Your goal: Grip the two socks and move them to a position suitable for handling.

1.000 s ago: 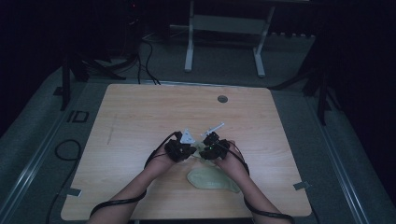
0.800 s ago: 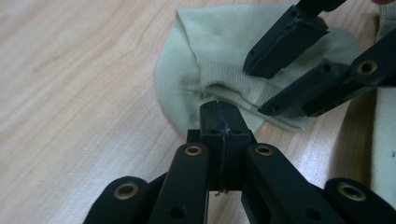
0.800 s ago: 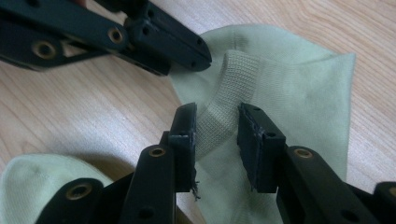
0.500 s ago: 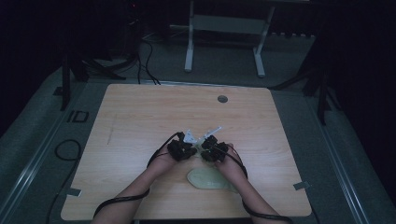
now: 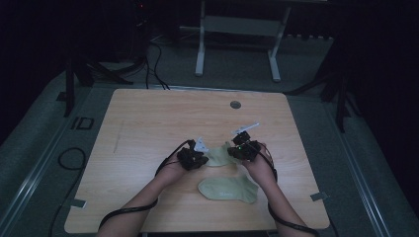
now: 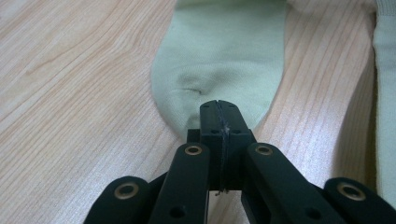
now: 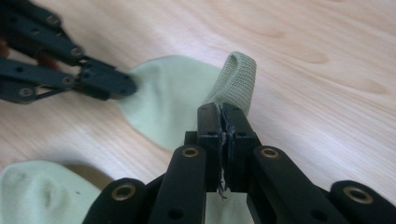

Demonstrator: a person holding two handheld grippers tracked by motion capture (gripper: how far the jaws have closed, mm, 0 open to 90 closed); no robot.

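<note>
both grippers pinch one pale green sock [image 5: 217, 156] on the table [image 5: 148, 128], ready to fold it.
left gripper [image 6: 218, 114] is clamped on the toe, right gripper [image 7: 223, 122] clamped on the raised ribbed cuff; next, i judge, carry the cuff over toward the toe. second sock [image 5: 228, 189] lies nearer the person.

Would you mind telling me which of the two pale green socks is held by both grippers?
The farther sock, stretched between the left gripper and right gripper. The nearer sock lies flat and untouched by the table's front edge.

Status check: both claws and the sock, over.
Left claw shut on sock's toe. Right claw shut on its cuff, lifted. Second sock lies apart.
</note>
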